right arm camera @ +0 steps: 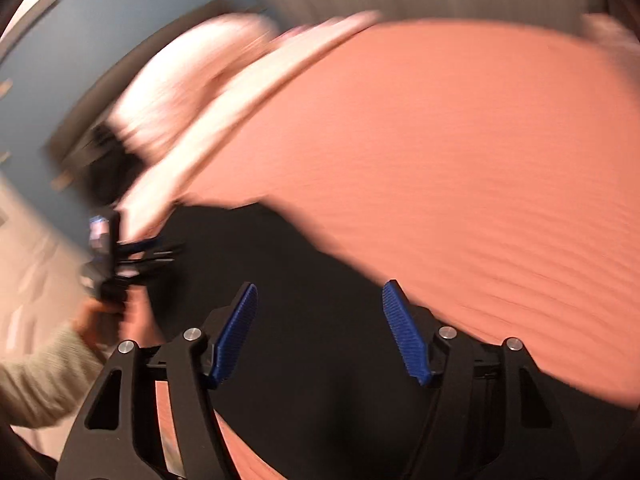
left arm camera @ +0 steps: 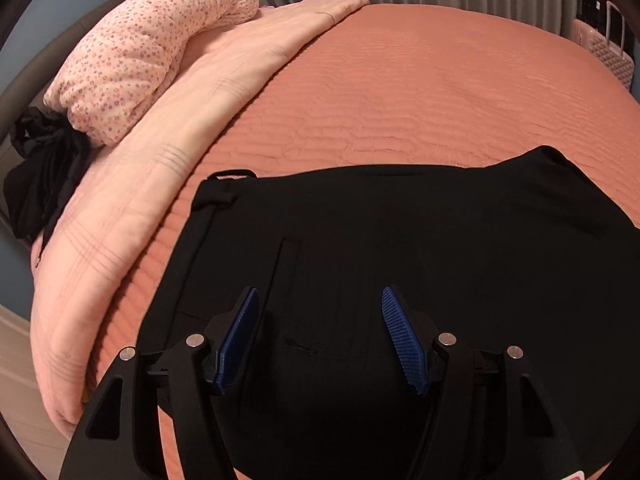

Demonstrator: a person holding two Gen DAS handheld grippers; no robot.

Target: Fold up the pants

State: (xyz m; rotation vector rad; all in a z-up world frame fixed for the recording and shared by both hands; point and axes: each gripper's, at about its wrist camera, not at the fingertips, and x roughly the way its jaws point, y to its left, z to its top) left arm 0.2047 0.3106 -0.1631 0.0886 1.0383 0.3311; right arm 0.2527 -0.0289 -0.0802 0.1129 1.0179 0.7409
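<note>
Left gripper is hovering with blue pads spread wide, holding nothing, black pants lying flat right under it. Right gripper is likewise gaping, nothing between its pads, over the same pants; that view is motion-blurred. Pants are resting on the salmon quilted bedspread, waistband end toward the left. Pale pink blanket is lying along the bed's left edge, floral pillow sitting on it, dark garment bunched beside. Person's left hand is gripping the other tool at the right view's left side.
</note>
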